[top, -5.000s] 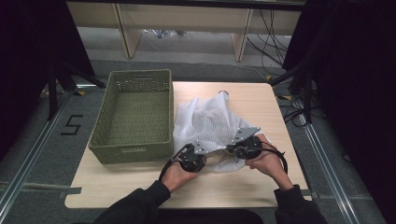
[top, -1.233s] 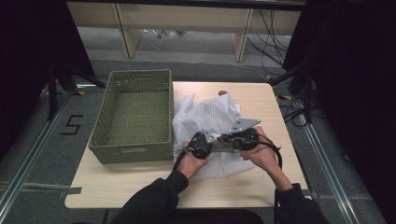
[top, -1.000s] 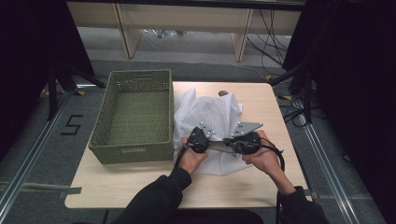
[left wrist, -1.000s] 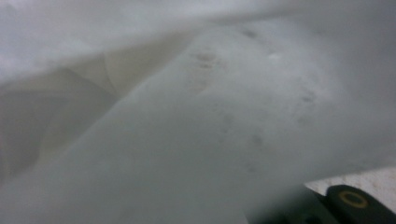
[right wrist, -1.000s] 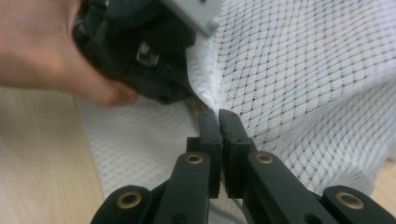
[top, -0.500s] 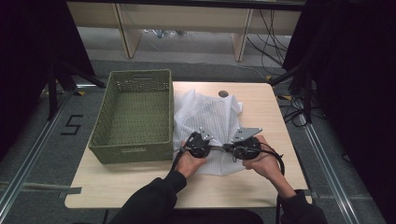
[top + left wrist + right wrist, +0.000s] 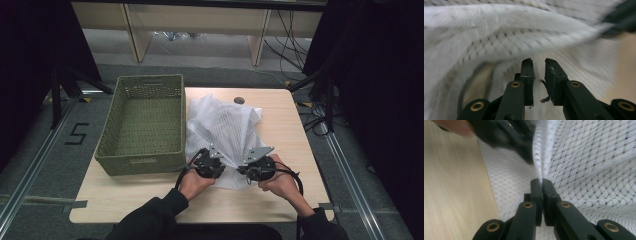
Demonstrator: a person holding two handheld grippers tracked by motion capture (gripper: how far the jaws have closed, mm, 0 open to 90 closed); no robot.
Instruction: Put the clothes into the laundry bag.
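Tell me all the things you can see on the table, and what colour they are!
mesh cloth: one, white, spread on the table's middle, right of the basket
basket: one, olive green, woven, on the table's left side
table: one, light wood, with a small dark round hole near its far edge
left gripper: one, black, jaws slightly apart over the cloth
right gripper: one, black, pinching a cloth fold
hands: two, dark sleeves, at the near edge

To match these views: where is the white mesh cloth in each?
High view: white mesh cloth centre of table, right of the green basket.
Left gripper view: blurred, across the upper frame.
Right gripper view: centre to right.
Shared landmark: the wooden tabletop.
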